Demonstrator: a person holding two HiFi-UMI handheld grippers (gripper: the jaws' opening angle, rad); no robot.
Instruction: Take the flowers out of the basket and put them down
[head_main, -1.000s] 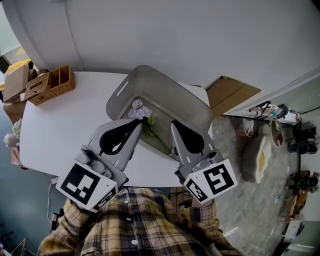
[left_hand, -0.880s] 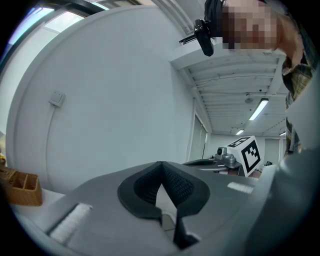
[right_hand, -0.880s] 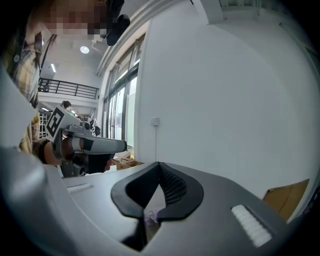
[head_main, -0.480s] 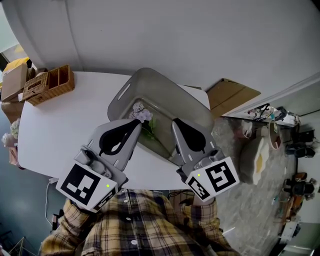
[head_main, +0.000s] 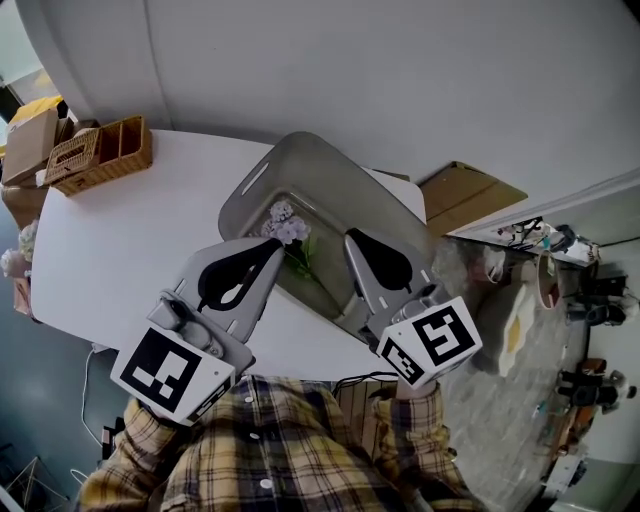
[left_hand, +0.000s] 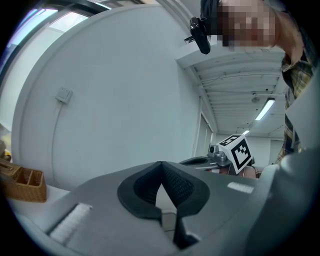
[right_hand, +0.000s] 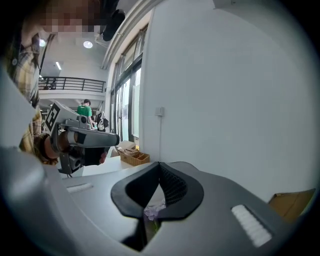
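Left tongs (head_main: 275, 243) are closed tip to tip and hold nothing. From my head view their tip sits over the near left rim of the grey basket (head_main: 330, 165), just left of the flowers (head_main: 287, 227). Their own camera gives me neither basket nor flowers, only the pale wall, a wicker box (left_hand: 22, 184) at the tabletop's far left corner and the other tongs' marker cube (left_hand: 239, 152).

The basket takes up the right end of the white tabletop (head_main: 120, 250). The flowers lie on its floor between the two tongs: a small bunch of pale lilac and white blossoms toward the far left, with a thin green stem and leaves running toward the near right wall.

Right tongs (head_main: 350, 237) are also pressed shut and empty, tip over the basket's inside, angled slightly down. Only their camera catches the blossoms close up, a scrap of lilac petals and green showing through the gap under the closed tips.
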